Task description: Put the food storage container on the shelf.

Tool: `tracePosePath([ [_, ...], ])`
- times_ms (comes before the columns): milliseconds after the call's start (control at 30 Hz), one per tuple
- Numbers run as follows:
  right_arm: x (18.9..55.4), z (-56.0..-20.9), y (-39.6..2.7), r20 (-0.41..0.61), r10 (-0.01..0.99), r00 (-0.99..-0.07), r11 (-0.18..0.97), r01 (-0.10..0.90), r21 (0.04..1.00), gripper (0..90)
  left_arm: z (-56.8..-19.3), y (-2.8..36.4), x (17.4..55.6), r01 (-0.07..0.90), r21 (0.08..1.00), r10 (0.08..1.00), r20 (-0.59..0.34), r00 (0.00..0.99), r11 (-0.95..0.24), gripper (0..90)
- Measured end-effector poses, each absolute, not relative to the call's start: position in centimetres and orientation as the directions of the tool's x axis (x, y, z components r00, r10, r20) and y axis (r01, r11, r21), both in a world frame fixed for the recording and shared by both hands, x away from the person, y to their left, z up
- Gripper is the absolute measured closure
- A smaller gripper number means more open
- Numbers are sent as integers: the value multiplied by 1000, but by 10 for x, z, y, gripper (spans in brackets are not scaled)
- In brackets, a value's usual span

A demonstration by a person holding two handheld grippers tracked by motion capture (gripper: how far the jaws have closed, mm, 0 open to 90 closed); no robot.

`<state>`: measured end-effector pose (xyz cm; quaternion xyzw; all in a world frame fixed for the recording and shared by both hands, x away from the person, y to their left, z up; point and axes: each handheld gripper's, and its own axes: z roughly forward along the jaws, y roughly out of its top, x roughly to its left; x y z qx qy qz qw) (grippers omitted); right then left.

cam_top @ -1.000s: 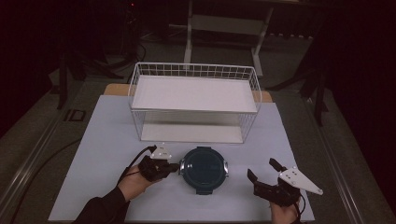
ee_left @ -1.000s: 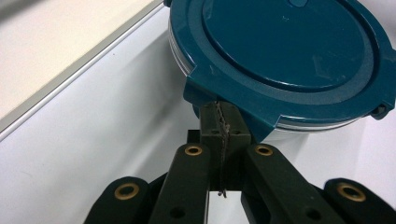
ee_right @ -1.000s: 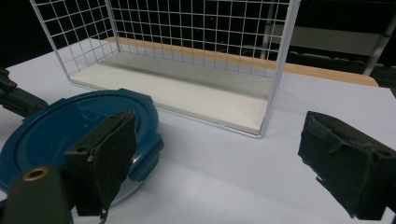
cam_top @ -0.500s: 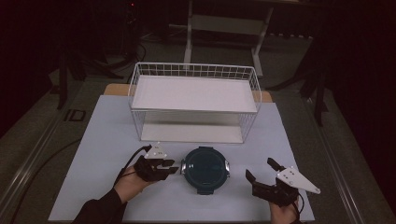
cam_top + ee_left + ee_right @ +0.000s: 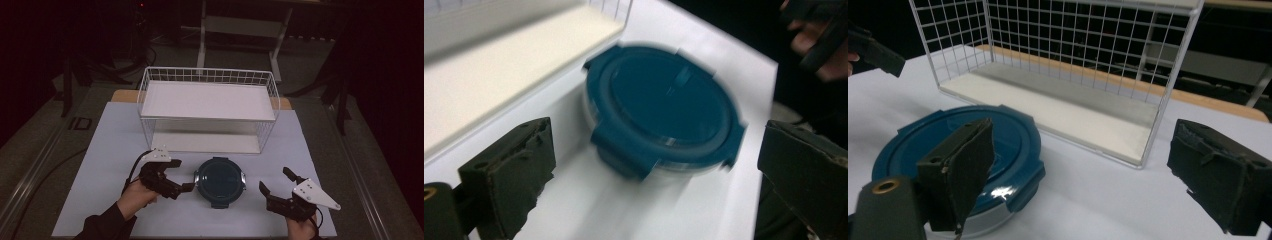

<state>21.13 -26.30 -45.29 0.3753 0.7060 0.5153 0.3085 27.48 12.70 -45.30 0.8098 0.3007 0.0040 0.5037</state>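
A round container with a dark blue latch lid (image 5: 220,180) (image 5: 664,100) (image 5: 923,140) lies flat on the white table near its front edge. My left gripper (image 5: 182,175) (image 5: 656,150) is just left of it, a small gap from the rim. Its jaws have just been opening and now stand wide, with nothing between them and the container ahead of them. My right gripper (image 5: 275,180) (image 5: 1083,155) is open too, to the right of the container and apart from it, its grey plate (image 5: 316,195) pointing right.
A white wire rack with two flat shelves (image 5: 207,97) (image 5: 1073,75) stands behind the container at mid-table. The white table sheet (image 5: 100,150) reaches to both sides. Beyond the table are dark floor and furniture legs.
The left gripper was shut at the container's left edge. It has since opened, lifted a little and drawn back to the left. The right gripper and the container stay put.
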Motion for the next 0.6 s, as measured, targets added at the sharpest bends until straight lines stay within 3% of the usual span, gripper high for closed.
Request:
tracePosePath([
  [267, 208, -440, -261, -98, 849, -520, 204, 151, 967, 112, -450, 120, 283, 539, 793, 526, -342, 779, -283, 26],
  [600, 214, -434, -259, -41, 816, -576, 184, 192, 964, 142, -462, 112, 298, 618, 743, 569, -400, 718, -258, 29],
])
